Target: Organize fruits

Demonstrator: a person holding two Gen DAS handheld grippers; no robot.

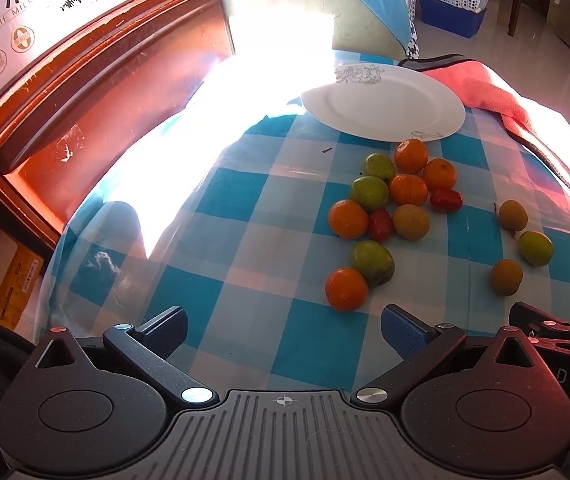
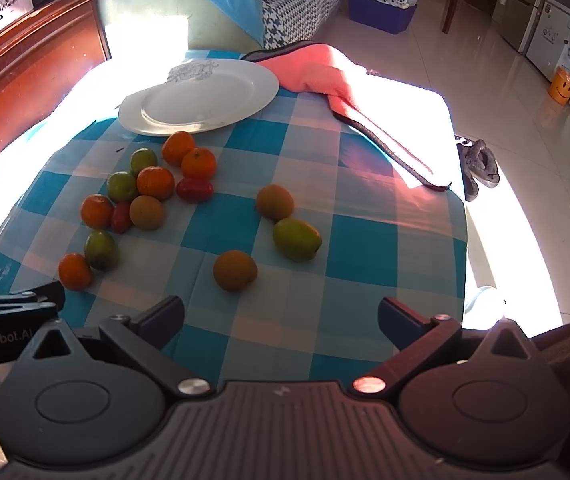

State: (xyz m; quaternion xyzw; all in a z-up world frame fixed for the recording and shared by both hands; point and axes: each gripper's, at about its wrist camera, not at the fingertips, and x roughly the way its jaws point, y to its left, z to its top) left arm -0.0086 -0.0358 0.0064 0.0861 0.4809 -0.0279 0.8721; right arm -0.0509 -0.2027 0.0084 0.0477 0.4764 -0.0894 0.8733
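Several small fruits lie on the blue checked tablecloth: oranges, green fruits, red ones and brownish ones. The main cluster sits just in front of an empty white plate. The plate also shows in the right wrist view. Three fruits lie apart to the right: a brown one, a green one and a brown one. My left gripper is open and empty, near the front edge. My right gripper is open and empty, just behind the nearest brown fruit.
A pink towel lies at the table's back right, draped toward the right edge. A red-brown wooden cabinet stands close on the left. Strong sunlight washes out the table's back left. Slippers lie on the floor to the right.
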